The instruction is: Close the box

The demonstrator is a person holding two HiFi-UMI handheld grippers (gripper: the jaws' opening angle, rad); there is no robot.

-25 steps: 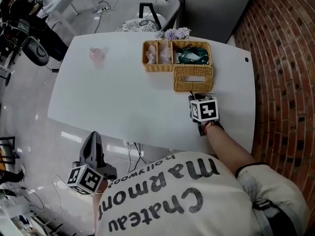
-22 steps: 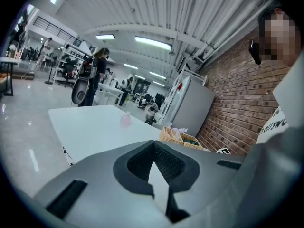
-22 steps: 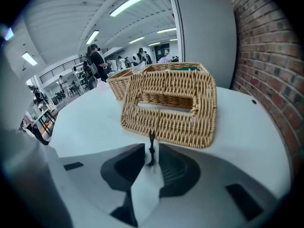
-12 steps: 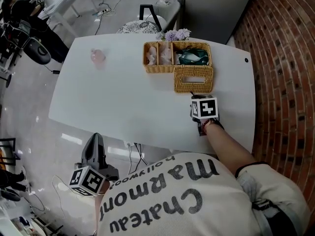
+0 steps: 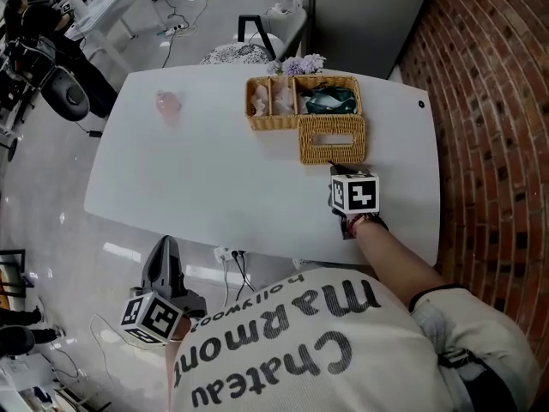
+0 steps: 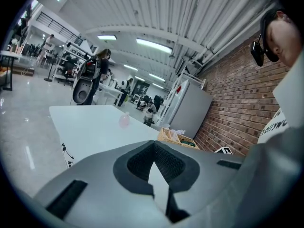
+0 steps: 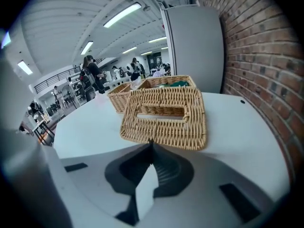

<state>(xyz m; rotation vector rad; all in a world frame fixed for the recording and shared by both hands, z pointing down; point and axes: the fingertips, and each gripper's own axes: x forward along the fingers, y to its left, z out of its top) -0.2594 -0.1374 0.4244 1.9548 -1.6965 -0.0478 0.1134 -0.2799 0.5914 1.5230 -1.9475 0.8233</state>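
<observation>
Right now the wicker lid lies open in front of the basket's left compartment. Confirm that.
Not the left. The wicker lid lies open in front of the basket's right compartment, the one holding the green item. The head view shows it.

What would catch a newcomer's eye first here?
On the white table, at the far edge, a wicker box lies open, its slotted lid flopped toward the person. The right gripper, jaws just closing, pinches the lid's dark tab. A pink object sits far left.
</observation>
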